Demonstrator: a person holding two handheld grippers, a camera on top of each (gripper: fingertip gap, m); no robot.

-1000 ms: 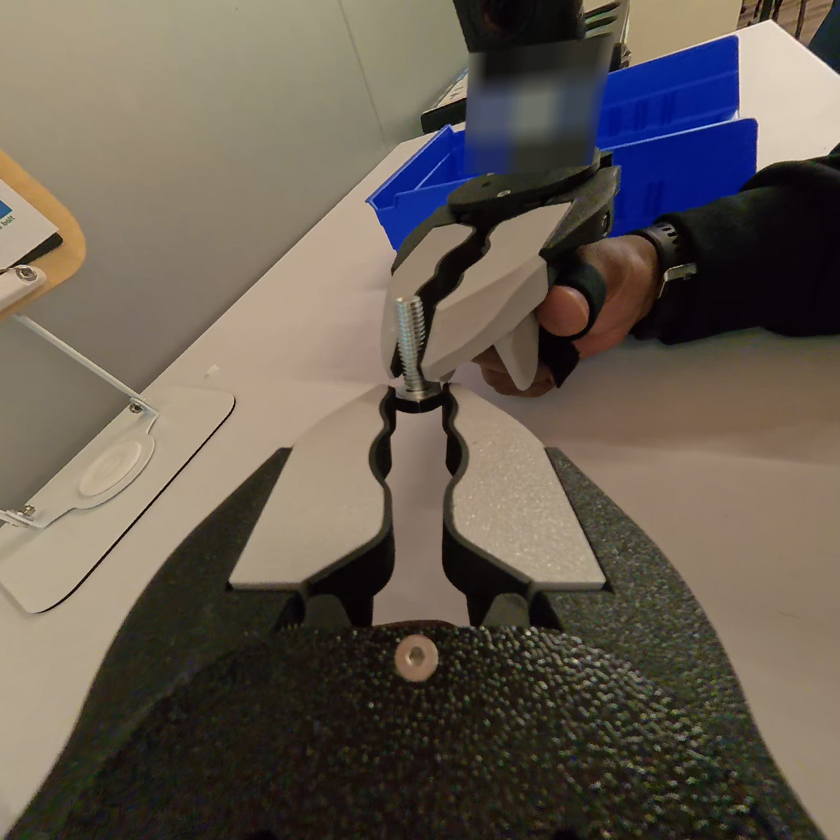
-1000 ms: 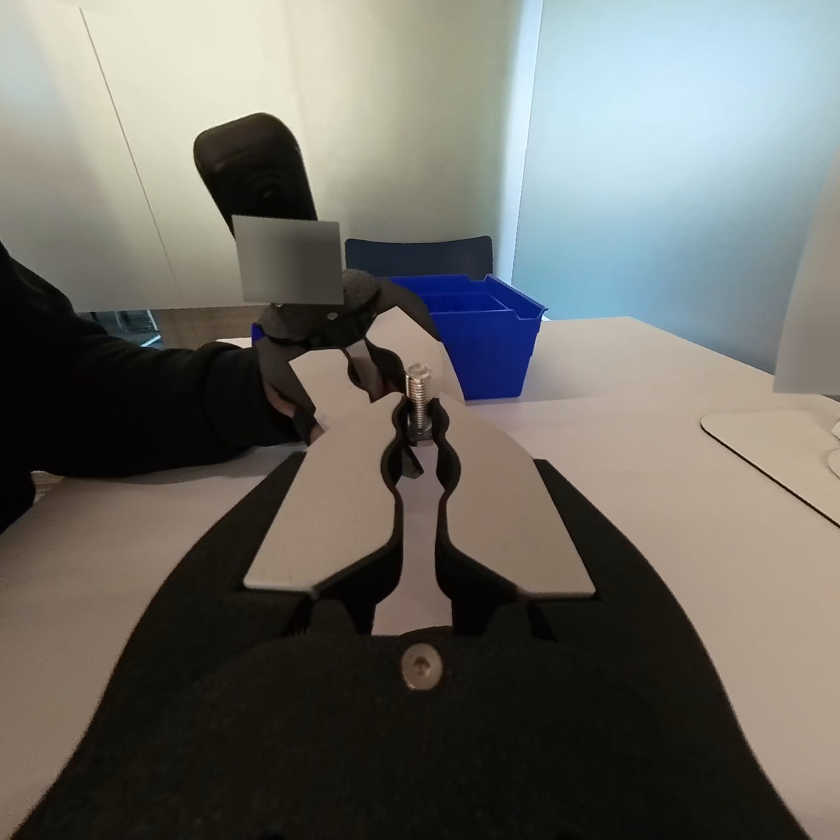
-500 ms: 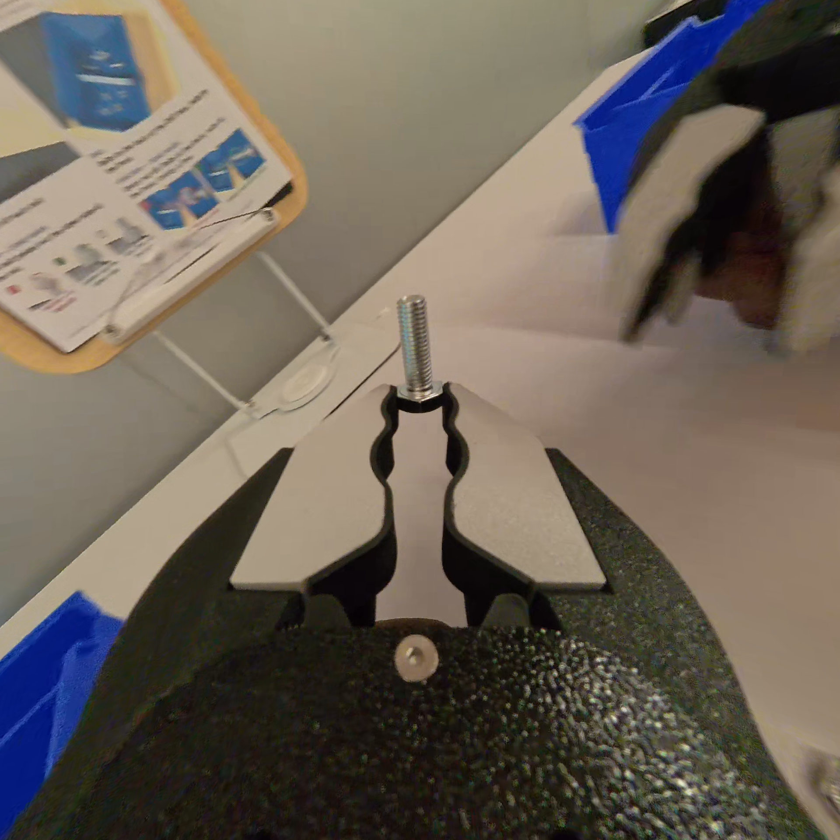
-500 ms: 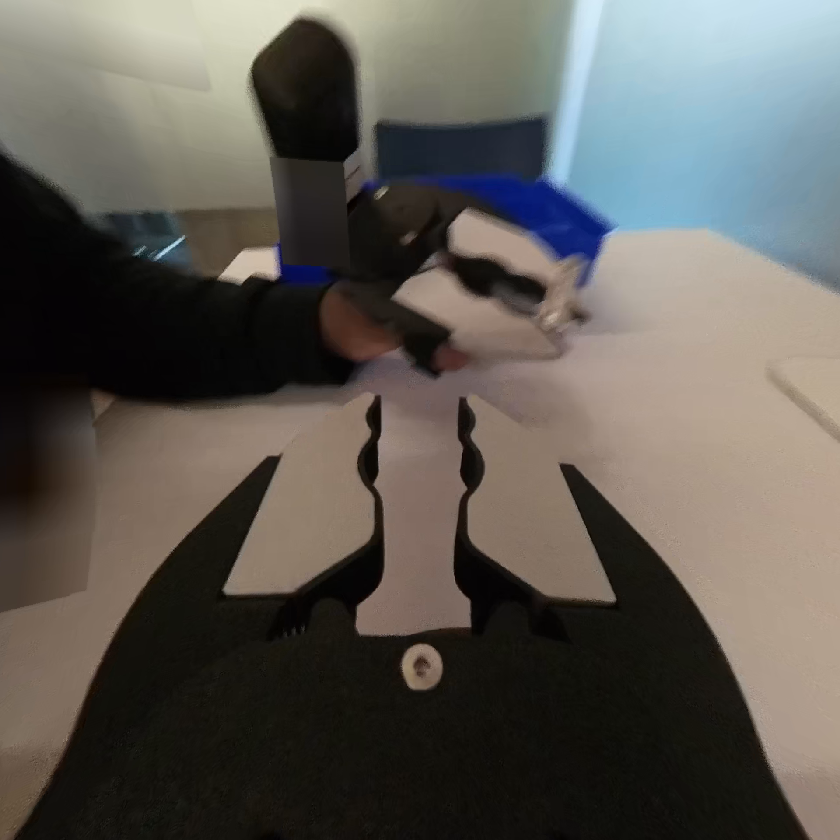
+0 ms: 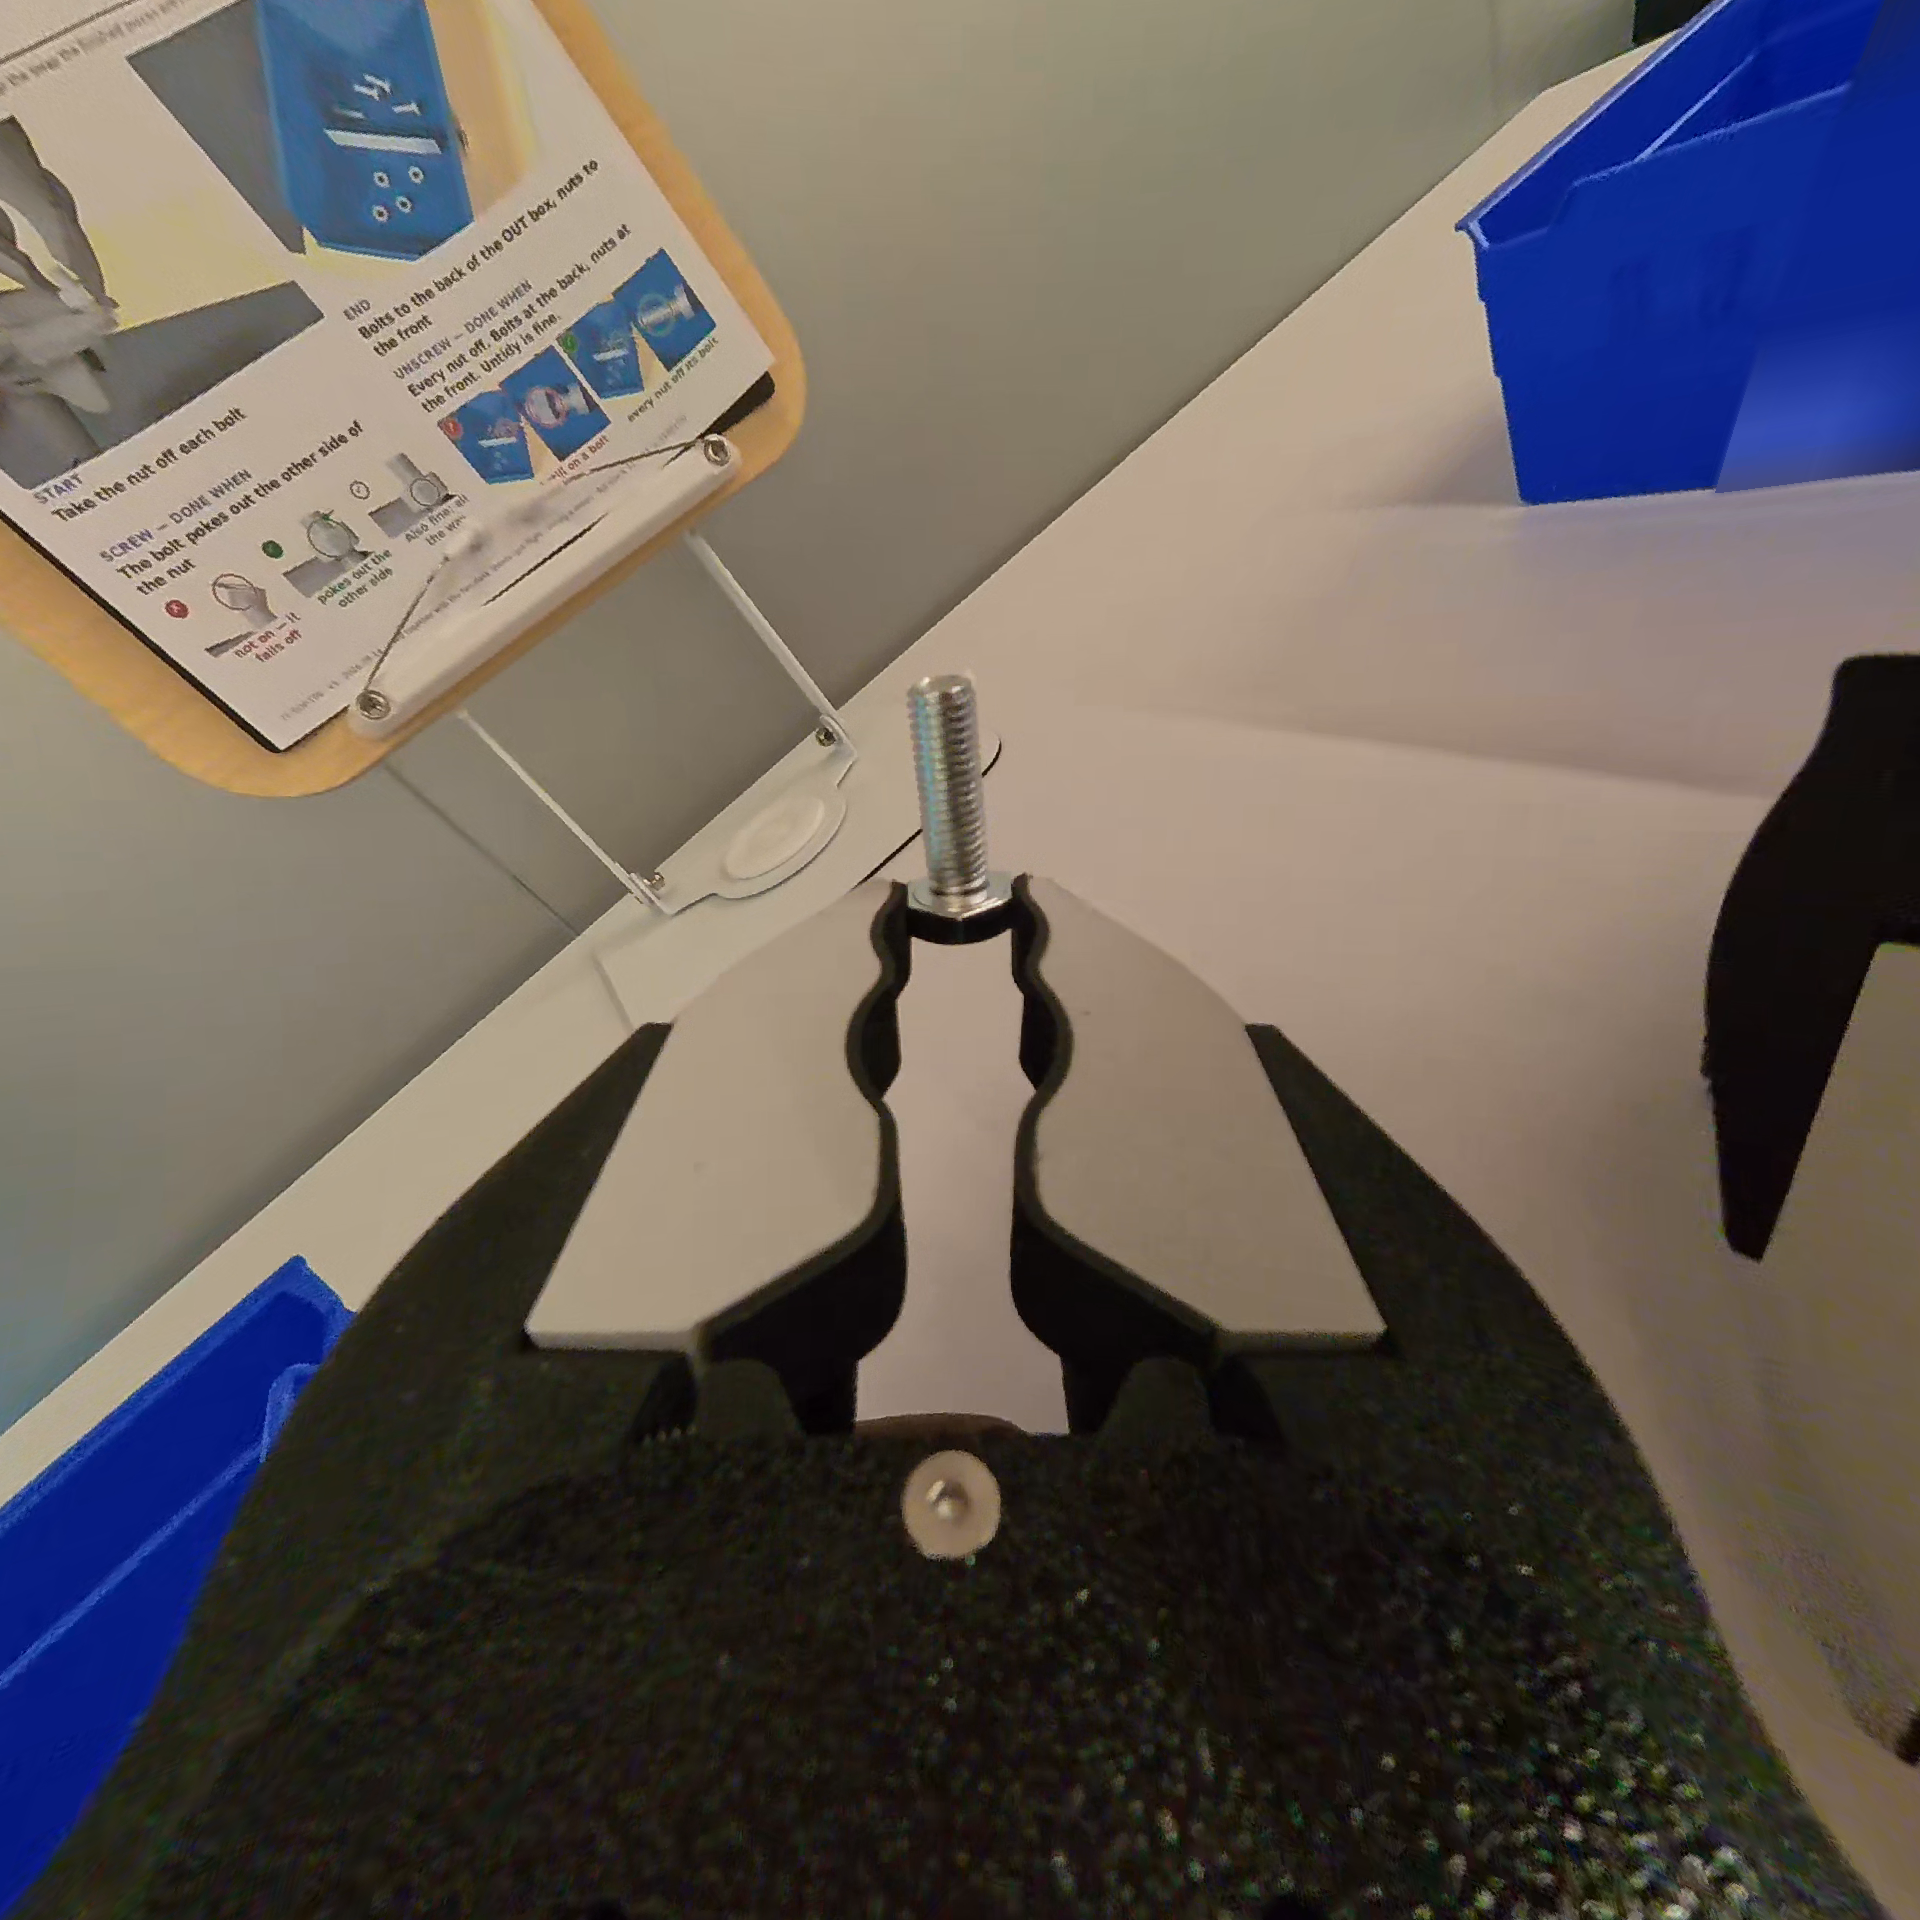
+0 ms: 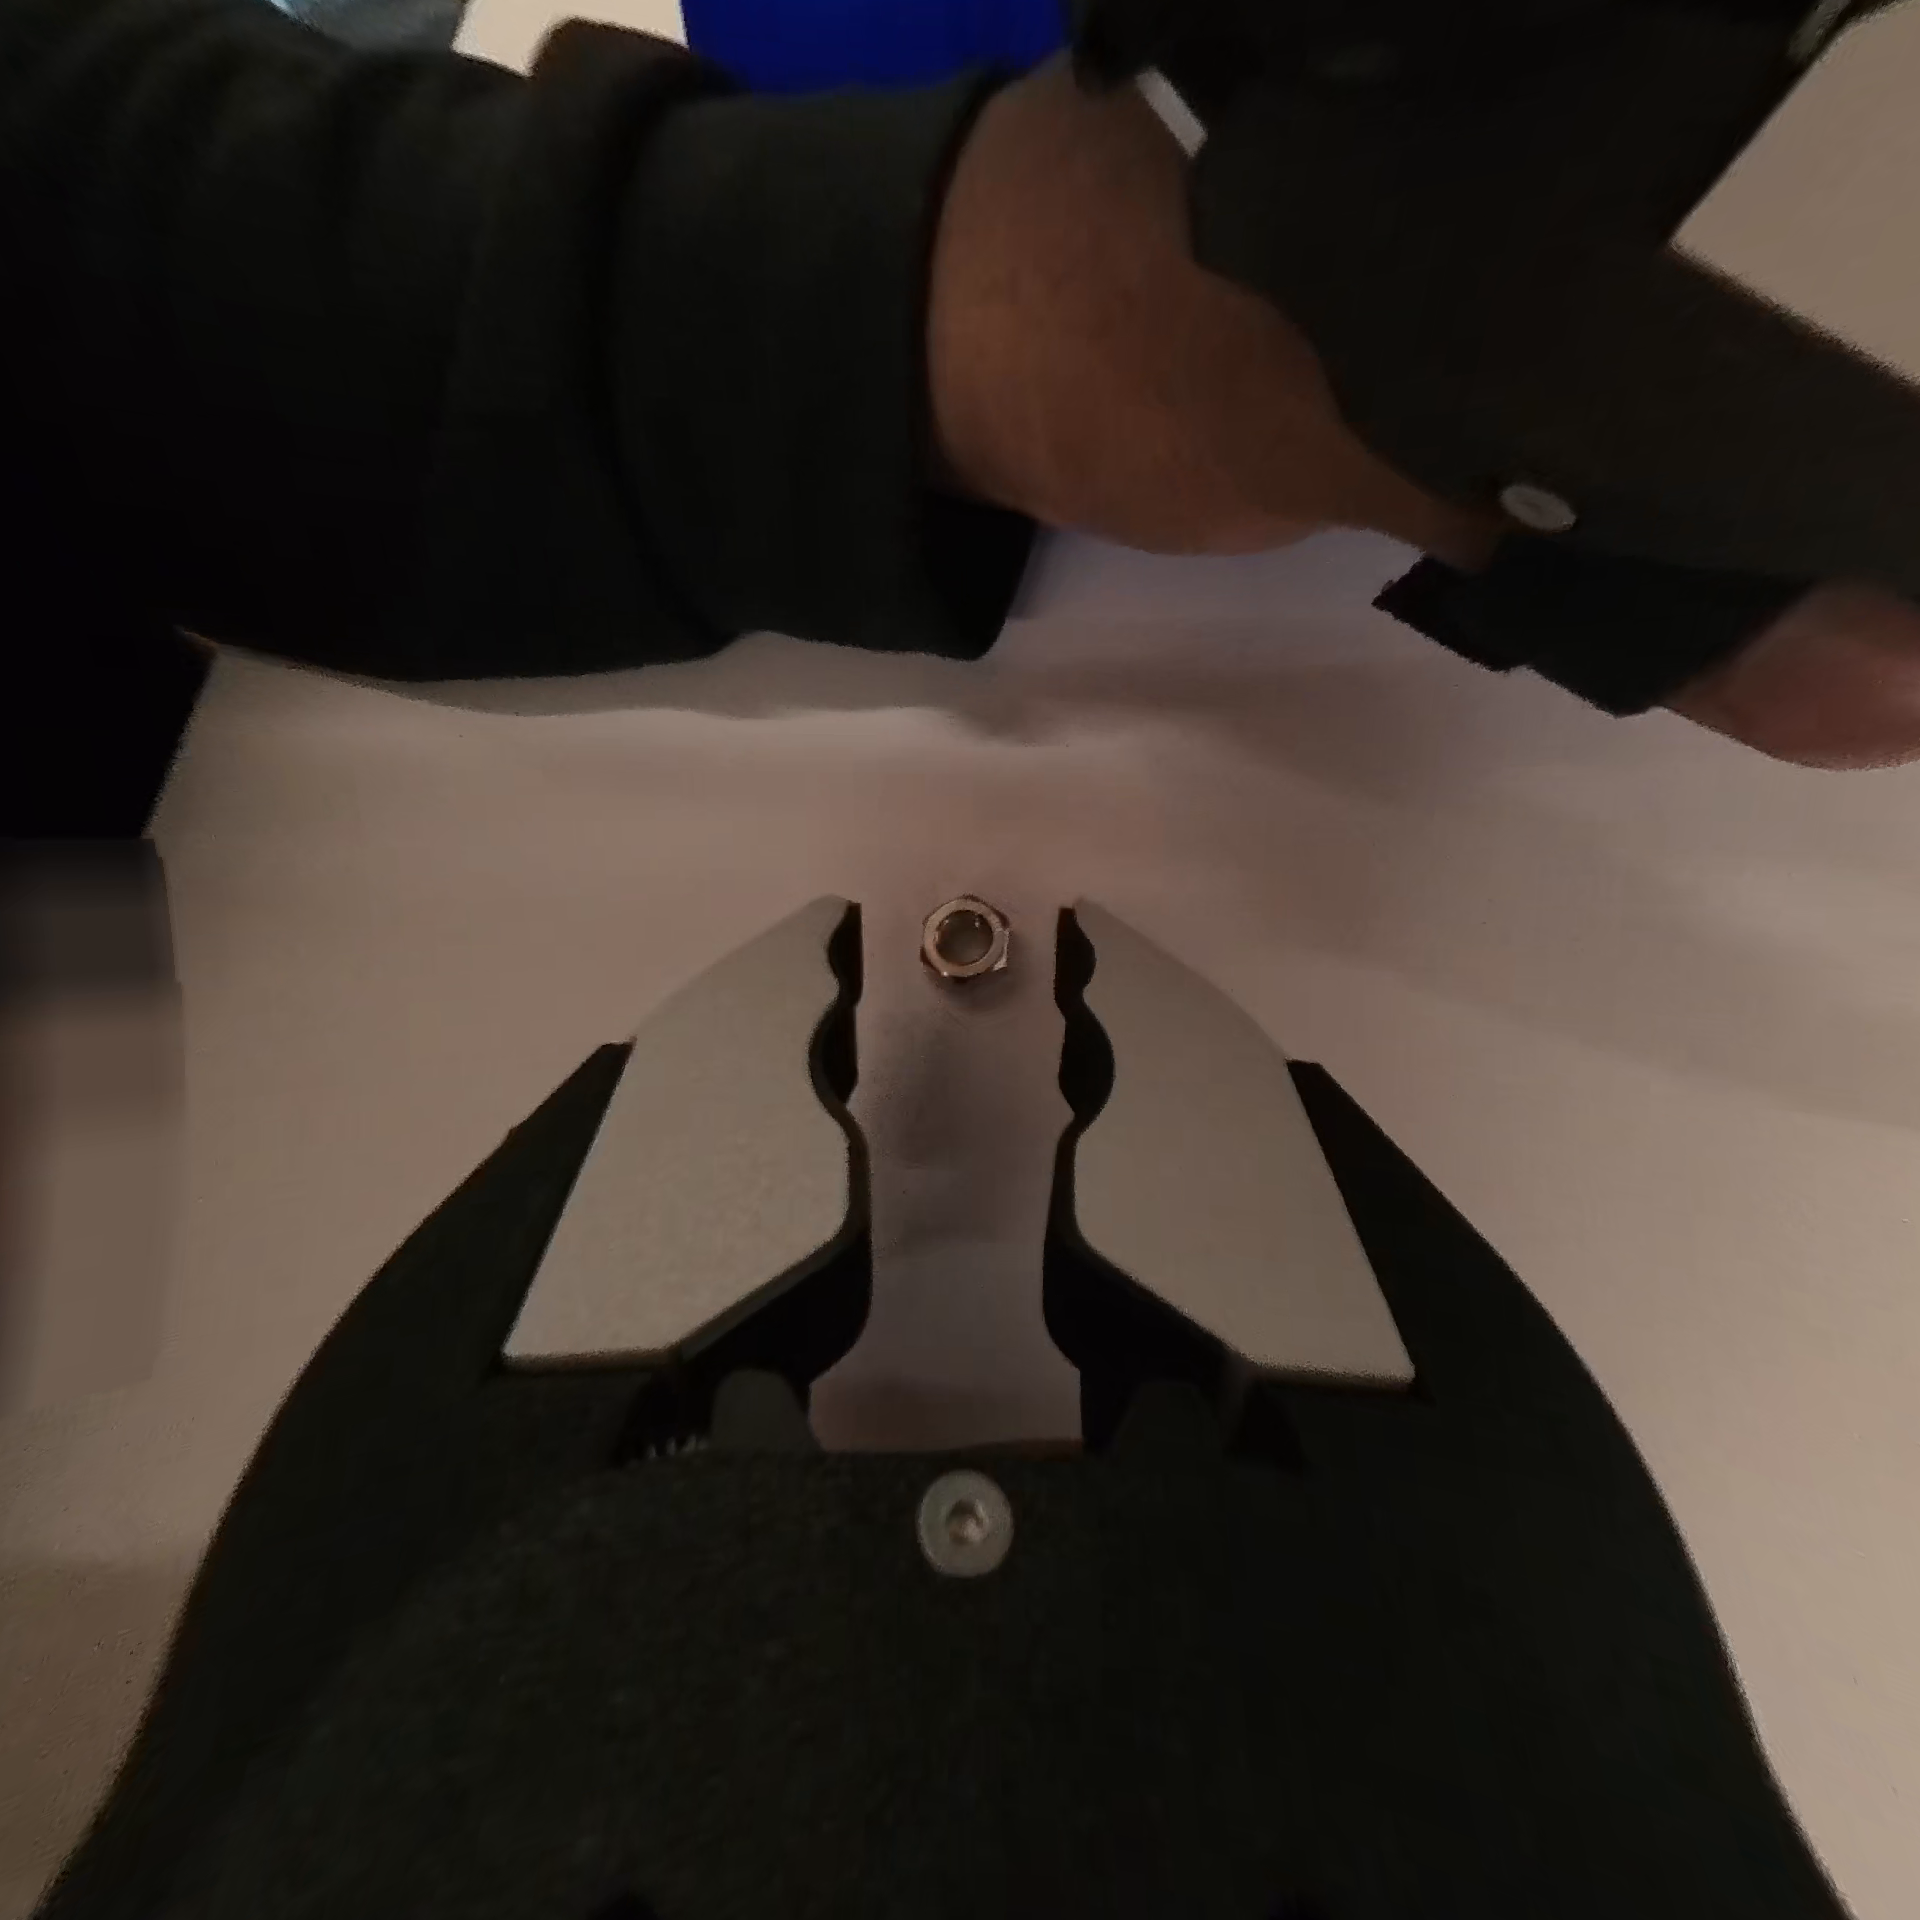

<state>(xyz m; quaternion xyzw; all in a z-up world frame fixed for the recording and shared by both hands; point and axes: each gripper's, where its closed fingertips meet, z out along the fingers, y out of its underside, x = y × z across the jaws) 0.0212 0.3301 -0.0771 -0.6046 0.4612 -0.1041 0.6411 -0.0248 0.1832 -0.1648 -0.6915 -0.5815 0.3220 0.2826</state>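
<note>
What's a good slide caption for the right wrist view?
Open right gripper poised over a small hex nut lying flat on the white table, clear gaps either side.

A workshop-like assembly station is shown. Blue parts bins [image 5: 1704,312] and an illustrated instruction board [image 5: 343,343] are placed on a white table [image 5: 1351,675].

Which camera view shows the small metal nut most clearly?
The right wrist view. There the nut lies flat on the white table, between the open fingertips of the right gripper, touching neither. The left wrist view does not show it.
</note>
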